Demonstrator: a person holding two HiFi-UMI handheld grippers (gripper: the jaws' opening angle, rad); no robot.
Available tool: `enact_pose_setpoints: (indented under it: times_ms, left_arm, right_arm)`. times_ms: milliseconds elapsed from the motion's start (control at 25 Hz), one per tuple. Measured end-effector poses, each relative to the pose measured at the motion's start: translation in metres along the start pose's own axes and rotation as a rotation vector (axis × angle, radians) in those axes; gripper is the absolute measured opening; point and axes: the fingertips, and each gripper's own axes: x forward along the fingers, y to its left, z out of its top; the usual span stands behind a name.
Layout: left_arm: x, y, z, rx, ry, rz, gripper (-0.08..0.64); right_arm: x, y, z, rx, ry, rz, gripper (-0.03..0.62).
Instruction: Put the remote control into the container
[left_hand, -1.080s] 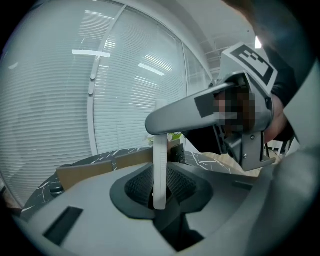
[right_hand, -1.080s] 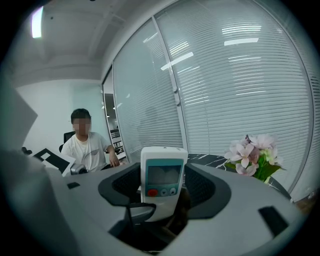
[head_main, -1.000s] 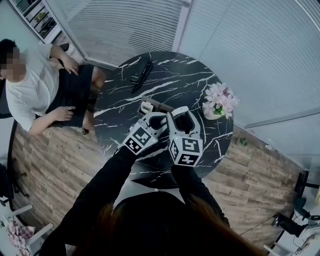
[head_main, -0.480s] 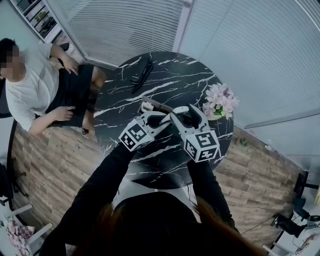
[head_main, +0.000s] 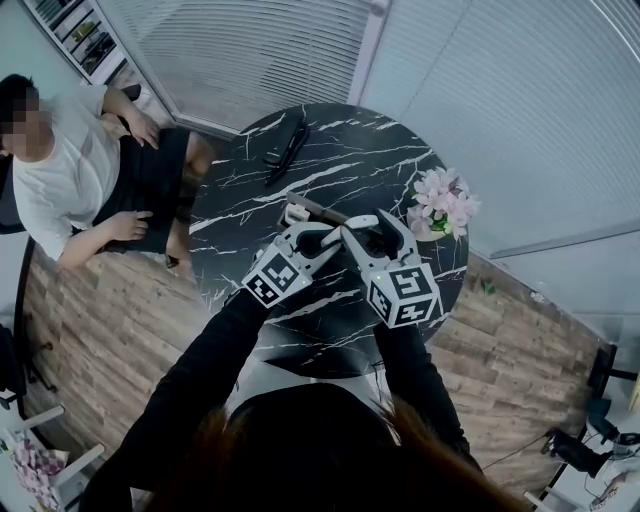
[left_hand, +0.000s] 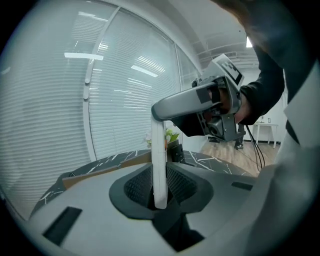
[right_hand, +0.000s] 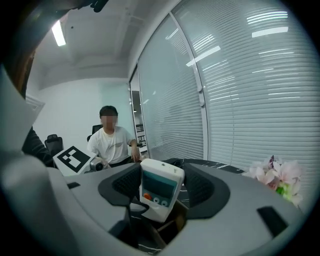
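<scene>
Black marble table (head_main: 330, 150), round, sits under both arms. The brown container (head_main: 312, 206) is near its middle, just beyond the gripper tips. In the right gripper view we see its open top directly under the remote.

Left gripper (left_hand: 160, 190): jaws clamped on the remote's thin faces, low down. We see the remote edge-on there.

Right gripper (right_hand: 162, 189): jaws wide, one on each side of the remote's width. The pads are close to its edges, but we can't tell whether they press.

Remote (right_hand: 161, 177): white, with the screen and orange button facing the right gripper's camera. It is upright with a slight tilt, long axis near vertical. It is in the air over the container, not in yet.

Key relation: the container lies below and slightly ahead of the remote. We judge the coming move to be a short lowering, bottom end first, then release. The left gripper surely carries it, so it is the nearer one for the drop.

Pose: both dark-sleeved arms reach forward side by side. The tips converge over the container, and the marker cubes point back toward the wearer.
</scene>
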Motion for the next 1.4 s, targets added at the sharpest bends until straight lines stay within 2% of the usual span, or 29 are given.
enact_pose_setpoints:
  times_ms: [200, 360, 560, 840, 1160, 1400]
  left_arm:
    - [-0.020, 0.007, 0.010, 0.035, -0.039, 0.113, 0.085]
    - [-0.048, 0.015, 0.022, -0.019, -0.101, 0.198, 0.083]
    - [-0.082, 0.017, 0.027, -0.054, -0.132, 0.277, 0.009]
    - [-0.109, 0.001, 0.026, -0.103, -0.148, 0.302, 0.009]
    - [-0.120, -0.010, 0.022, -0.157, -0.162, 0.319, 0.009]
    - [-0.124, -0.015, 0.028, -0.168, -0.185, 0.324, 0.009]
  right_arm:
    - [0.000, -0.001, -0.001, 0.012, -0.017, -0.098, 0.272]
    - [-0.001, -0.003, -0.004, 0.024, -0.034, -0.179, 0.272]
    - [-0.001, -0.001, -0.002, -0.006, -0.057, -0.253, 0.272]
    - [0.009, 0.005, -0.024, -0.025, -0.018, -0.301, 0.272]
    - [0.028, 0.011, -0.058, -0.056, 0.074, -0.293, 0.272]
    - [0.031, 0.016, -0.062, -0.079, 0.093, -0.279, 0.272]
